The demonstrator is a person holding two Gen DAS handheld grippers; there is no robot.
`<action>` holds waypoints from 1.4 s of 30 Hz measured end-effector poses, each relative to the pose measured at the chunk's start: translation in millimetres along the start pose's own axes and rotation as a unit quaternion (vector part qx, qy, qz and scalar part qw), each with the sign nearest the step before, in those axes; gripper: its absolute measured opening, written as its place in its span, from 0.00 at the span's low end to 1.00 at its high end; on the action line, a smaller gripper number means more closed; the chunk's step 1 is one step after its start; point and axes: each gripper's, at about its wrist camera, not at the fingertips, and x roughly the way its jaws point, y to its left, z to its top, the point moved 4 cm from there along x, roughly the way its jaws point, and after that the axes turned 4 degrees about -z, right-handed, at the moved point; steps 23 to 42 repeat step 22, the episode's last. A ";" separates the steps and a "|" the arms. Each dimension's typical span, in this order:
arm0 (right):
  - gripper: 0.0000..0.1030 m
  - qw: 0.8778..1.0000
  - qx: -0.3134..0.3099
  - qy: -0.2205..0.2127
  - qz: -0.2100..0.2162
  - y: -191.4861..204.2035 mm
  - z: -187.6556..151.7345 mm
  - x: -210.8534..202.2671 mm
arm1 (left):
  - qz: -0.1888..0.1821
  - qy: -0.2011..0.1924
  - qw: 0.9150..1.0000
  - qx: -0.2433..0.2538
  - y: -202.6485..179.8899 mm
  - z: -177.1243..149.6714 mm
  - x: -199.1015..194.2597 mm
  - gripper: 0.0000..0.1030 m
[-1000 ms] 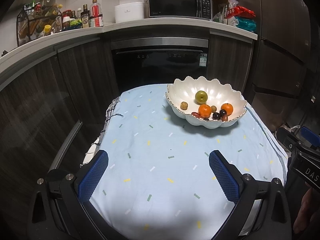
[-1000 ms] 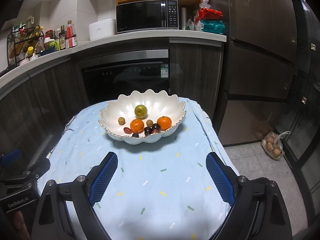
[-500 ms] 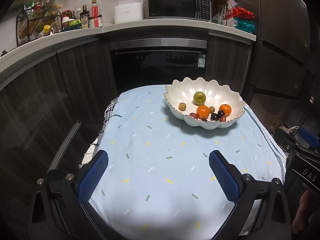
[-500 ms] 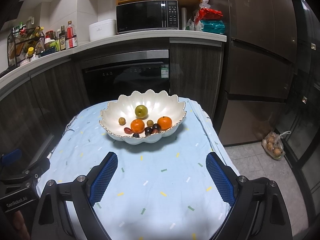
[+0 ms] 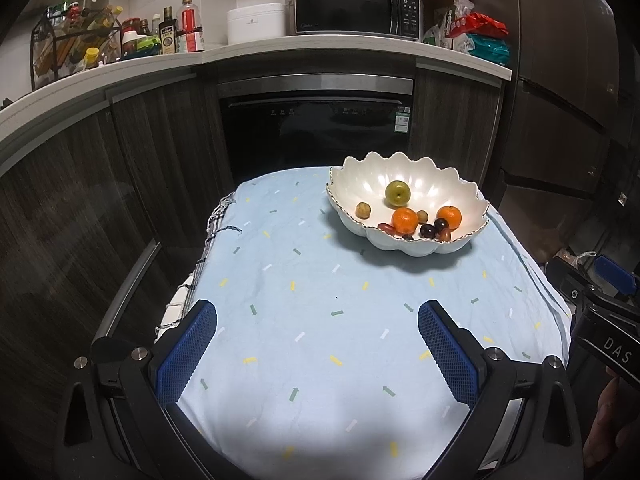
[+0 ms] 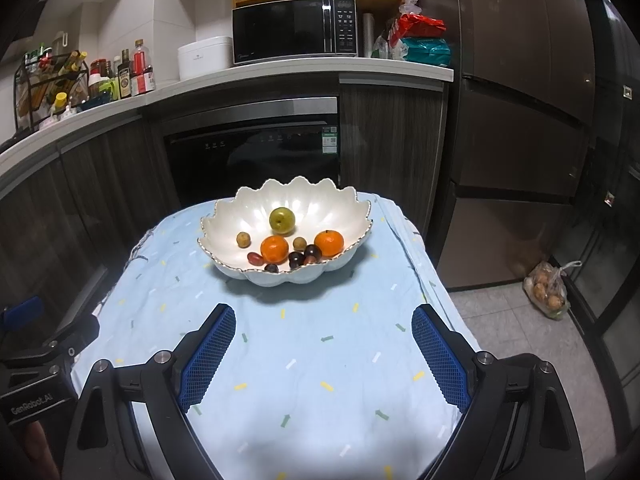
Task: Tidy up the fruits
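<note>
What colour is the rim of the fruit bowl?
The white bowl has a thin gold rim; it shows best in the right wrist view.

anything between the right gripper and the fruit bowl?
No. In the right wrist view, only bare blue patterned tablecloth lies between the open right gripper and the white scalloped bowl.

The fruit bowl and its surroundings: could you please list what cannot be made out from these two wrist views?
- Small dark fruits at the front of the bowl: both views, too small and partly behind the near rim to name or count.
- Plastic bag on the floor: right wrist view, contents too small to identify.
- Bottle labels in the rack: left wrist view, too small and dim.
- Table under the cloth: covered in both views.
</note>
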 end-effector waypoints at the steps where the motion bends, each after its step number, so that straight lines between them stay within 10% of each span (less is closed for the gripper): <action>1: 0.88 1.000 0.000 0.000 0.000 -0.2 0.1 0.3 | 0.000 0.000 1.000 0.000 0.0 0.0 -0.3 1.00; 42: 0.88 1.000 0.000 0.003 -0.001 -0.5 -1.2 2.0 | 0.001 0.002 1.000 0.001 -0.2 -1.4 1.2 1.00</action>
